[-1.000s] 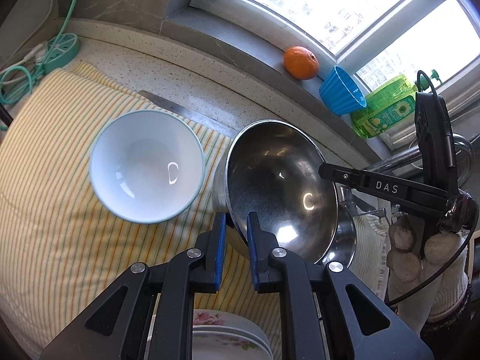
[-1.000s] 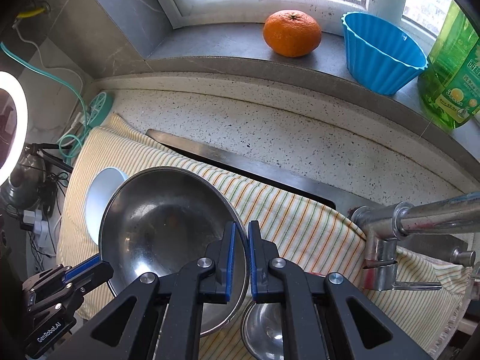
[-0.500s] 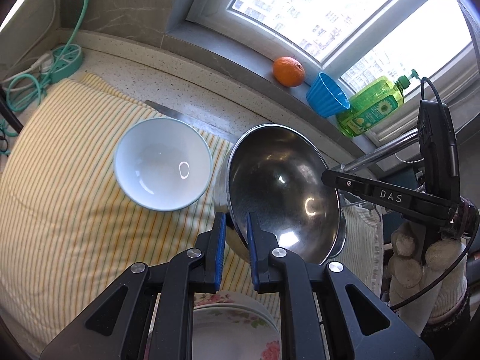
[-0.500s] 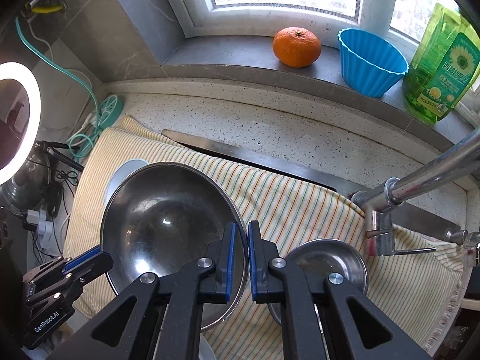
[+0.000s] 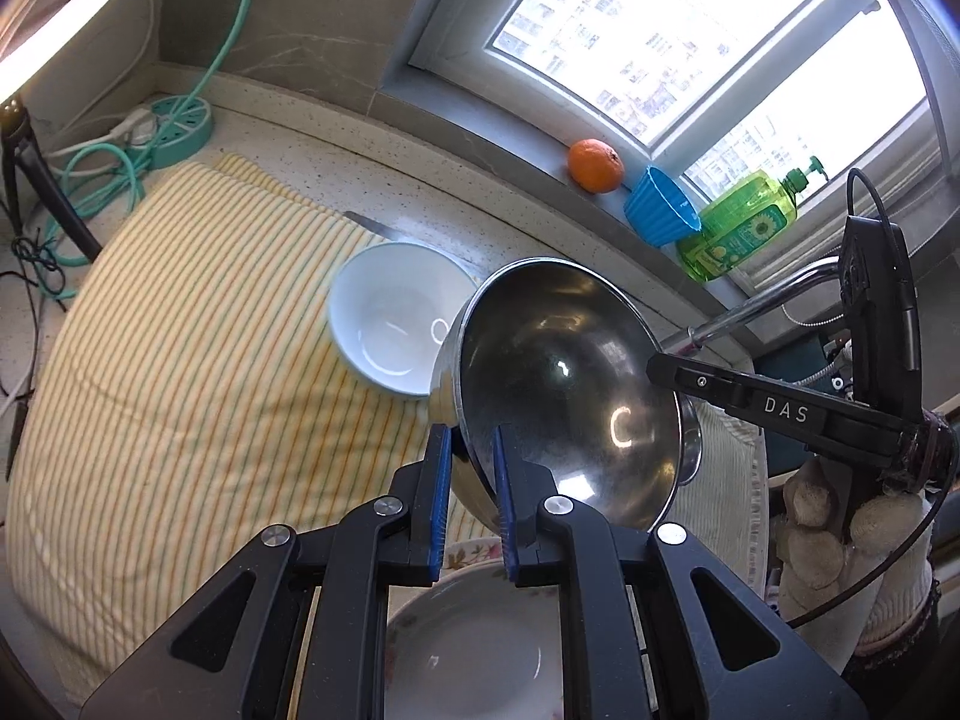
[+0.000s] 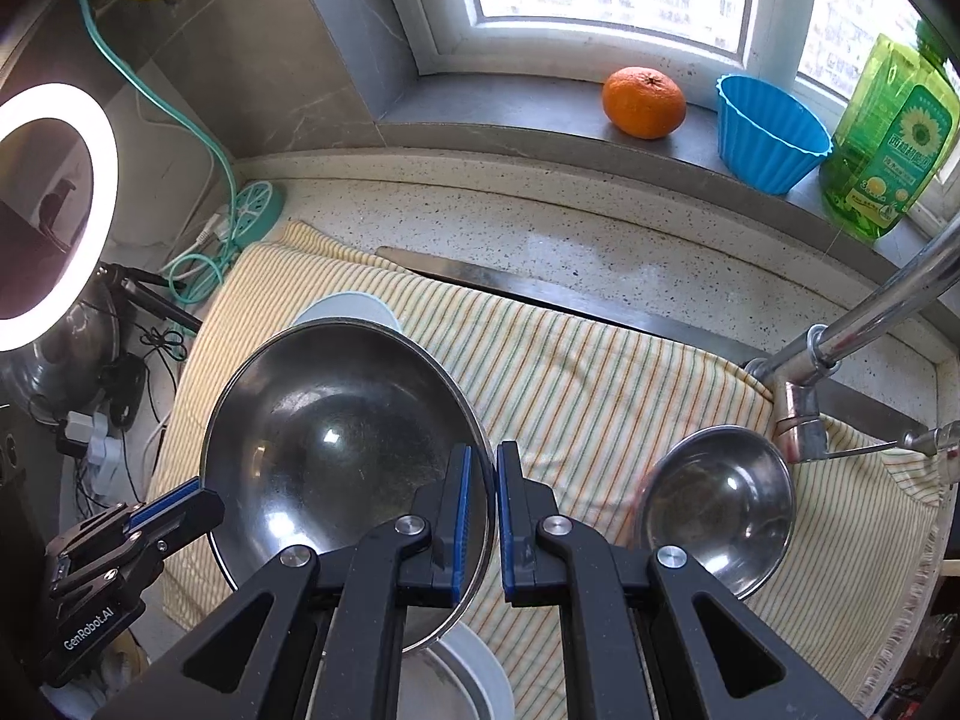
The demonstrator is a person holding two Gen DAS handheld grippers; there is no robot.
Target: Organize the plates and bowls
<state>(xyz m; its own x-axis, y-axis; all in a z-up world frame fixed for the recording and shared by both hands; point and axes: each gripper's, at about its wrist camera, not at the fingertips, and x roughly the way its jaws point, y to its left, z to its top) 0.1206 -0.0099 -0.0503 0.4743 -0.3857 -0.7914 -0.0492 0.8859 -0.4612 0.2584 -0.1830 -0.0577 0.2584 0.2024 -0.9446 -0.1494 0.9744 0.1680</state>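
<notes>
A large steel bowl (image 5: 570,396) hangs tilted above the striped cloth, held from two sides. My left gripper (image 5: 471,480) is shut on its near rim, and my right gripper (image 6: 485,516) is shut on the opposite rim of the large steel bowl (image 6: 336,444). A smaller steel bowl (image 6: 720,498) sits on the cloth by the tap. A white bowl (image 5: 390,324) rests on the cloth just beyond the lifted bowl. Under the grippers lies a floral plate (image 5: 468,648). A gloved hand (image 5: 840,540) holds the right gripper.
The yellow striped cloth (image 6: 600,372) covers the counter. A tap (image 6: 840,336) rises at the right. On the sill stand an orange (image 6: 645,101), a blue cup (image 6: 771,135) and a green soap bottle (image 6: 888,138). A ring light (image 6: 54,216) and cables sit at the left.
Both grippers have risen and drawn back with the large steel bowl. The smaller steel bowl that it covered has come into view on the cloth, and more of the floral plate shows.
</notes>
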